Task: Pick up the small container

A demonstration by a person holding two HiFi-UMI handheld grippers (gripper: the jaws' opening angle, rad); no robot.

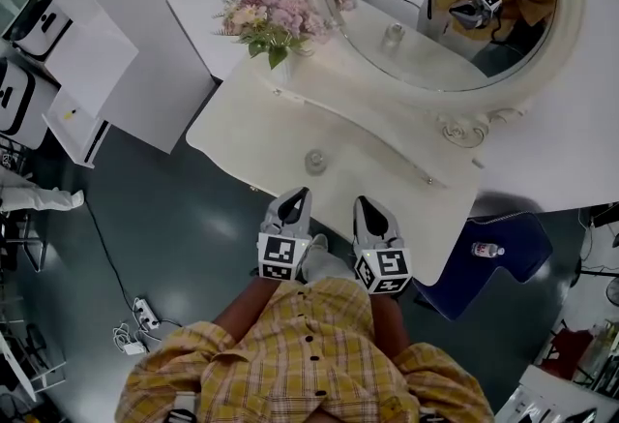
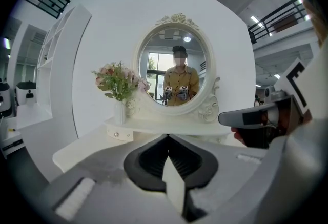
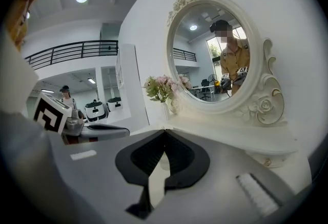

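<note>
L gripper (image 1: 302, 191) (image 2: 167, 136) & R gripper (image 1: 364, 200) (image 3: 164, 129): jaws of both pressed together, nothing pinched, side by side at the table (image 1: 242, 135) front edge. Container (image 1: 315, 161) sits on the table just ahead, between their lines, apart from both; small, pale, details unclear. Neither gripper view shows it clearly, as the gripper bodies block the tabletop. Mirror (image 1: 426, 34) cut off at top; flowers (image 1: 271, 19) back left.

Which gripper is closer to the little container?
Left. The left gripper sits just below the small container in the head view; the right gripper is farther, below and to its right.
</note>
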